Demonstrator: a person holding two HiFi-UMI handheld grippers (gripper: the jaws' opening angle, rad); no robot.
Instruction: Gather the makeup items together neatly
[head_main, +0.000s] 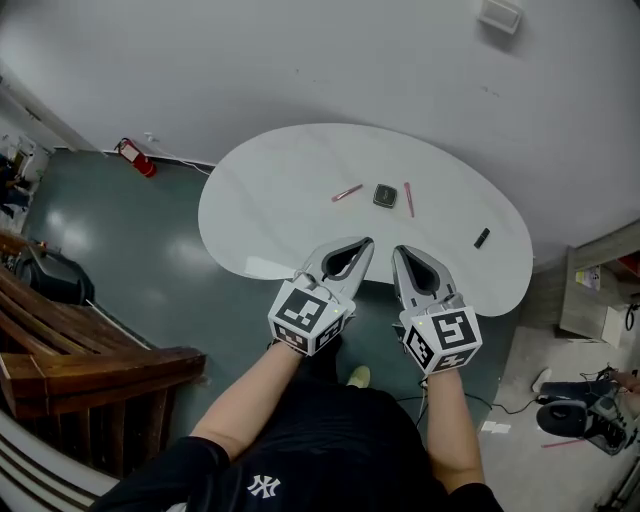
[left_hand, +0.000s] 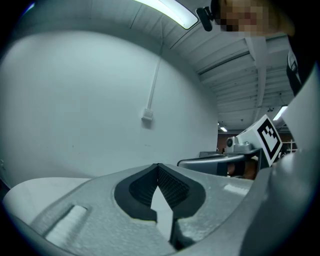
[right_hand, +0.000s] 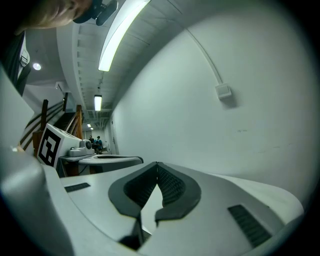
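Observation:
Several makeup items lie on the white oval table (head_main: 280, 200). A pink pencil (head_main: 347, 192), a dark square compact (head_main: 385, 195) and a pink-red stick (head_main: 409, 199) sit close together past the middle. A small black tube (head_main: 481, 237) lies apart at the right. My left gripper (head_main: 366, 243) and right gripper (head_main: 399, 251) hover side by side over the near table edge, short of the items. Both are shut, with nothing between their jaws. The left gripper view shows its tips (left_hand: 158, 165) meeting against the pale wall, and the right gripper view shows the same of its tips (right_hand: 157, 163).
A red fire extinguisher (head_main: 137, 158) lies on the floor at the far left. Wooden benches (head_main: 70, 350) stand at the near left. A shelf (head_main: 598, 290) and cables and gear (head_main: 580, 410) are at the right. A small box (head_main: 498, 14) is mounted on the wall.

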